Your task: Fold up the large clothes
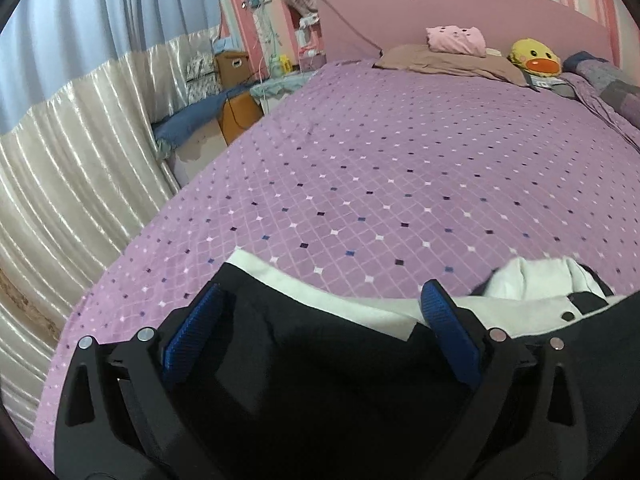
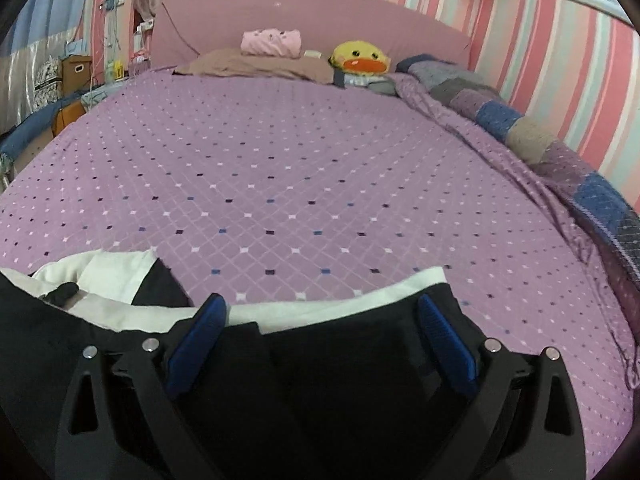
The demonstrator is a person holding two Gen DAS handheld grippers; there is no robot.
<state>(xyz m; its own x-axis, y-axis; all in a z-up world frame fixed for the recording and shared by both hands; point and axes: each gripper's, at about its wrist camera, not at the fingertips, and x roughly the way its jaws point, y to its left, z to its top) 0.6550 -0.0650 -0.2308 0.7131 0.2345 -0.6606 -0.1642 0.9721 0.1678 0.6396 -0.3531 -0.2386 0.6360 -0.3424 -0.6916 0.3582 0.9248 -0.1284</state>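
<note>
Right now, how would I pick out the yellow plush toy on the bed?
Start at the pink headboard at the far end of the bed. Along its foot lies a brownish pillow with a folded pink cloth on top. The plush duck sits just right of these, the only yellow thing there, with an orange beak.

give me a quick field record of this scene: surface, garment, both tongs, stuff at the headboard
surface: purple bedspread with a diamond pattern
garment: black and white garment at the near edge of the bed
left tongs: open, over the garment
right tongs: open, over the garment
headboard end: pink folded cloth on a pillow, yellow duck plush beside it
right side: patchwork blanket bunched along the striped wall
</note>
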